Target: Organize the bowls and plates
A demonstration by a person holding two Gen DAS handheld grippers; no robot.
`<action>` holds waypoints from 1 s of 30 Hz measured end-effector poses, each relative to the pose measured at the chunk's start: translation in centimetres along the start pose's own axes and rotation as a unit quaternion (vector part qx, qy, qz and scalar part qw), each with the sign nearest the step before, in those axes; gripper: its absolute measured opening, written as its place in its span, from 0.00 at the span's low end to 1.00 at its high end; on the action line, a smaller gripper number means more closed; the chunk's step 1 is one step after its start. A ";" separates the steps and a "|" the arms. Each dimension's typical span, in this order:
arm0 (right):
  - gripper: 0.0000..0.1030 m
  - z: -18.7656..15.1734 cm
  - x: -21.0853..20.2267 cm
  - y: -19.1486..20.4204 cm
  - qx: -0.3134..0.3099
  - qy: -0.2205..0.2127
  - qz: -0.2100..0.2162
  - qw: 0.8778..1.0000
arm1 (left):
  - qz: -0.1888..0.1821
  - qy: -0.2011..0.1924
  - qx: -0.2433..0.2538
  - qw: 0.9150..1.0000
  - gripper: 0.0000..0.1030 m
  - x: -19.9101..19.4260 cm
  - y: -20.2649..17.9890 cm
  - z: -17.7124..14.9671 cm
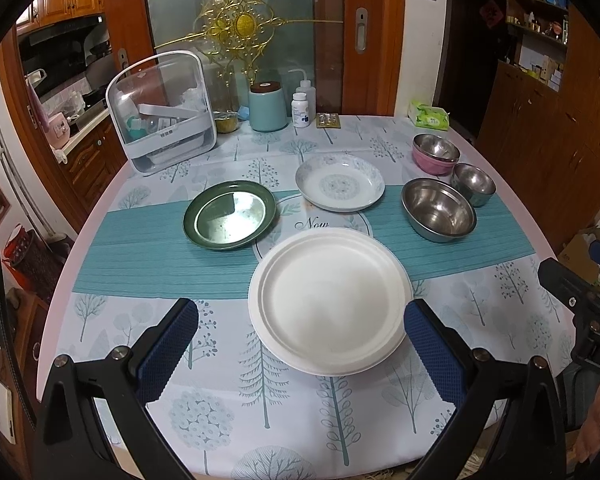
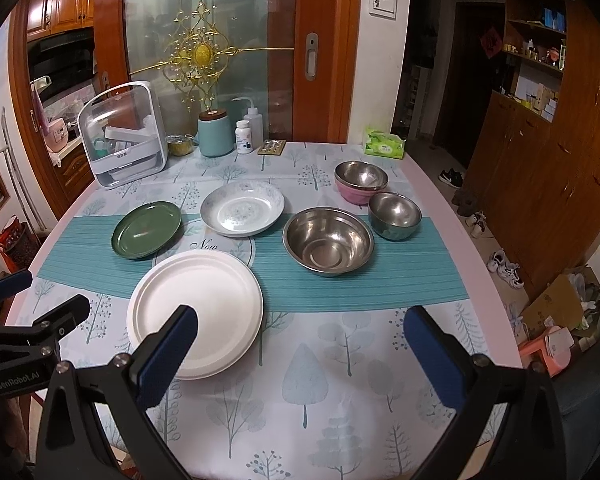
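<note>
Item: white plate (image 1: 328,300), landmark for this entry, on the tabletop (image 1: 260,408) nearest the person.
Behind it, left: green plate (image 1: 231,214). Behind it, centre: patterned plate (image 1: 340,182).
Right of it: large steel bowl (image 2: 328,241), small steel bowl (image 2: 395,210); beyond those, pink bowl (image 2: 361,181) with a steel bowl nested inside.
Left gripper (image 1: 302,342): jaws spread, straddling the white plate's near rim, holding nothing.
Right gripper (image 2: 300,346): jaws spread, empty.
Handling, judged: white plate looks light, stiff, thin; pinch at the rim. Patterned plate probably breakable. Steel bowls smooth, likely slippery; grip at the lip.
</note>
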State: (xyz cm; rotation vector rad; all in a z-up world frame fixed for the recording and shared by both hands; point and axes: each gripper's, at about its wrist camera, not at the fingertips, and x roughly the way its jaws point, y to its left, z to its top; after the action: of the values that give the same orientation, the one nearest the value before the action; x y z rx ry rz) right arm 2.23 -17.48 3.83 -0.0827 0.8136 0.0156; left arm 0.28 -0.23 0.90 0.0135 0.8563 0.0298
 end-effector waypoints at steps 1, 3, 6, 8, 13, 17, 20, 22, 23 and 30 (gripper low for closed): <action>1.00 -0.1 -0.1 0.0 0.000 -0.001 0.000 1.000 | 0.001 -0.001 0.000 1.000 0.99 0.0 0.0 0.1; 1.00 0.0 0.0 0.0 0.000 -0.001 -0.002 1.000 | 0.001 -0.002 0.001 1.000 0.99 -0.1 0.0 0.3; 1.00 0.2 0.1 0.0 0.000 0.001 -0.006 1.000 | 0.002 -0.005 0.002 1.000 0.99 -0.2 0.0 0.7; 1.00 0.3 0.0 0.1 -0.002 0.000 -0.011 1.000 | 0.002 -0.009 0.002 1.000 0.99 -0.3 0.0 0.9; 1.00 0.7 -0.1 0.0 -0.004 -0.002 -0.009 1.000 | 0.006 -0.014 0.005 1.000 0.99 -0.6 0.1 1.2; 1.00 0.8 -0.1 0.0 -0.004 -0.003 -0.007 1.000 | 0.005 -0.014 0.003 1.000 0.99 -0.6 0.0 1.3; 1.00 1.1 -0.1 -0.2 -0.005 -0.004 -0.008 1.000 | 0.008 -0.016 0.005 1.000 0.99 -0.6 -0.1 1.4; 1.00 1.3 -0.3 -0.3 -0.005 -0.005 -0.007 1.000 | 0.009 -0.016 0.005 1.000 0.99 -0.7 0.0 1.5; 1.00 1.4 -0.3 -0.3 -0.005 -0.005 -0.007 1.000 | 0.007 -0.015 0.005 1.000 0.99 -0.6 -0.1 1.6; 1.00 2.1 -0.6 -0.5 -0.011 -0.010 -0.009 1.000 | 0.002 -0.012 0.004 1.000 0.99 -0.5 0.1 1.6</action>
State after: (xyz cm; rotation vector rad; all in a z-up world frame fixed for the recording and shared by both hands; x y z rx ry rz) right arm 3.30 -17.76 5.74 -0.1103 0.7932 0.0087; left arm 1.15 -0.11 2.35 0.0225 0.8331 0.0295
